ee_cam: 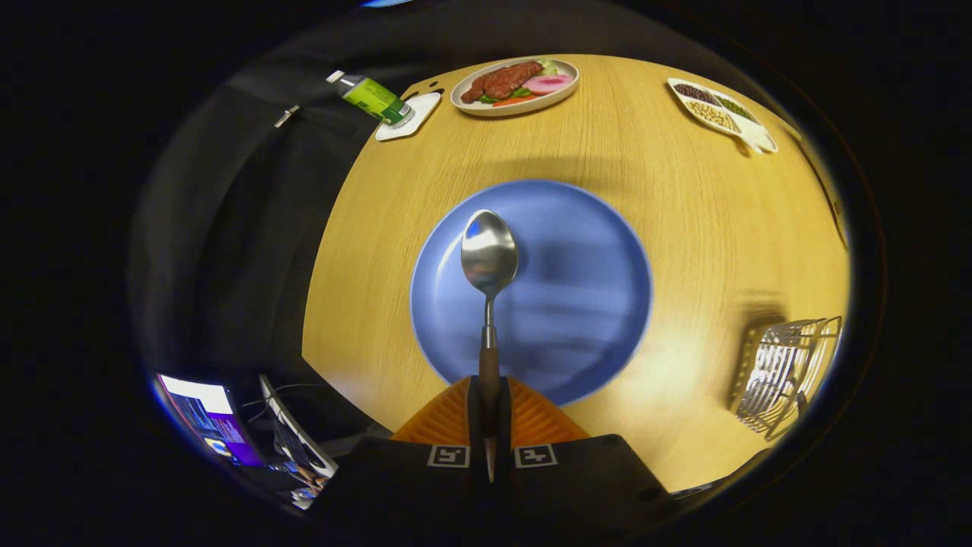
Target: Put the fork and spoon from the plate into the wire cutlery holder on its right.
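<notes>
A round light-wood table [683,251] takes up the centre and right of the frame, and on it, at mid-frame, a round matte blue plate [592,304] is seen, bare of cutlery as far as can be made out, though its surface is blurred. At the lower right of the frame the silver wire cutlery holder [786,376] is set on the table, well apart from the plate; whether the fork already lies inside cannot be told. Along the top of the frame an oval dish of meat and vegetables [516,85], a white divided tray of beans [721,114] and a green plastic bottle [372,99] lying on a white coaster are ranged. Above the plate's left half a polished steel spoon with a dark wooden handle [489,262] is held, bowl pointing away, its handle clamped between the two fingers of the gripper [490,403], which are closed on it. The spoon is judged light and rigid, but smooth, so that slipping or swinging in the clamp is possible. The wooden handle is judged the better hold, as less slick than steel and leaving the bowl free.
</notes>
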### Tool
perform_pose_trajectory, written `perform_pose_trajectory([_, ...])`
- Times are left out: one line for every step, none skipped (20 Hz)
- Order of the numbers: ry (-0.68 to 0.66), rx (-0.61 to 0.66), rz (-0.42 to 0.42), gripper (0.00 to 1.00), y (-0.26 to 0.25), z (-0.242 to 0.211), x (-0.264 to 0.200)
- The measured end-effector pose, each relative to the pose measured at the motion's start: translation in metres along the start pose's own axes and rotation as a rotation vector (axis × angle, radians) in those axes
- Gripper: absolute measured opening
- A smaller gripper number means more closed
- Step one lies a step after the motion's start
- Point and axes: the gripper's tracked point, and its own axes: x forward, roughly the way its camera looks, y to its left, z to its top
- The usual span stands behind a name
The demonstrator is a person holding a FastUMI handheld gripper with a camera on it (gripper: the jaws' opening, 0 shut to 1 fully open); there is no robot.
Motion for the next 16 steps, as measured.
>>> perform_pose_trajectory([-0.007, -0.012, -0.003, 0.07, -0.005, -0.001, -0.015])
perform_pose_trajectory([-0.010, -0.015, -0.001, 0.07, -0.010, -0.003, -0.028])
perform_pose_trajectory([-0.011, -0.012, 0.004, 0.07, -0.015, -0.005, -0.042])
perform_pose_trajectory([-0.011, -0.005, 0.004, 0.07, -0.021, -0.008, -0.054])
perform_pose_trajectory([-0.009, 0.003, -0.001, 0.07, -0.030, -0.012, -0.067])
perform_pose_trajectory([-0.012, 0.012, -0.007, 0.07, -0.039, -0.014, -0.079])
perform_pose_trajectory([-0.015, 0.019, -0.014, 0.07, -0.047, -0.017, -0.092])
perform_pose_trajectory([-0.012, 0.025, -0.026, 0.07, -0.056, -0.022, -0.105])
perform_pose_trajectory([-0.006, 0.032, -0.036, 0.07, -0.065, -0.026, -0.117])
perform_pose_trajectory([0.008, 0.038, -0.046, 0.07, -0.072, -0.030, -0.128])
perform_pose_trajectory([0.021, 0.045, -0.051, 0.07, -0.078, -0.031, -0.140])
perform_pose_trajectory([0.037, 0.045, -0.053, 0.07, -0.083, -0.034, -0.155])
perform_pose_trajectory([0.059, 0.032, -0.065, 0.07, -0.090, -0.037, -0.169])
perform_pose_trajectory([0.085, 0.008, -0.093, 0.06, -0.101, -0.039, -0.184])
perform_pose_trajectory([0.110, -0.023, -0.132, 0.07, -0.114, -0.040, -0.199])
perform_pose_trajectory([0.138, -0.053, -0.174, 0.07, -0.128, -0.040, -0.212])
